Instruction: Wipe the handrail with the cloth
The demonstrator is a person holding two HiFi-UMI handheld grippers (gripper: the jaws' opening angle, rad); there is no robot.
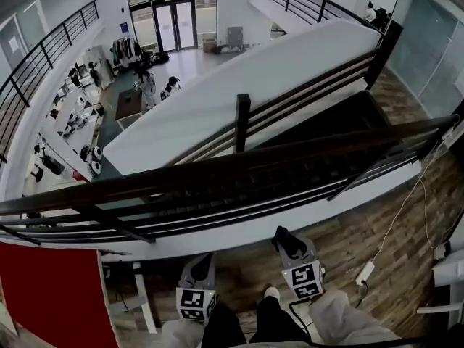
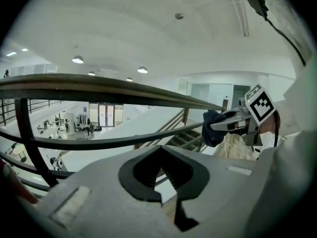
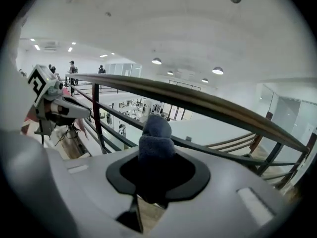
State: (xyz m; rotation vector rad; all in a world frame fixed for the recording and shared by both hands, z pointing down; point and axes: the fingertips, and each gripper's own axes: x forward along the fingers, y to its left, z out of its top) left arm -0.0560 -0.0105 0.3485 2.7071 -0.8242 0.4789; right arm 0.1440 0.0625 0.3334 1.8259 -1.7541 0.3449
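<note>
You are facing the long dark handrail (image 1: 239, 167), holding both tongs low, short of its top bar. Your left tongs (image 1: 202, 262) are closed on nothing. Your right tongs (image 1: 288, 241) are pinching the bunched dark cloth (image 3: 154, 133). You are best raising it and pressing it flat on the bar before sliding it steadily along.

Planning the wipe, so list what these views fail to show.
- Handrail: both ends are cut off by the head view's edges, and it is too dark there to tell any dirt.
- Cloth: its lower part is hidden inside the right gripper, right gripper view.
- Lower floor: the things standing on it are too small to name, head view.
</note>
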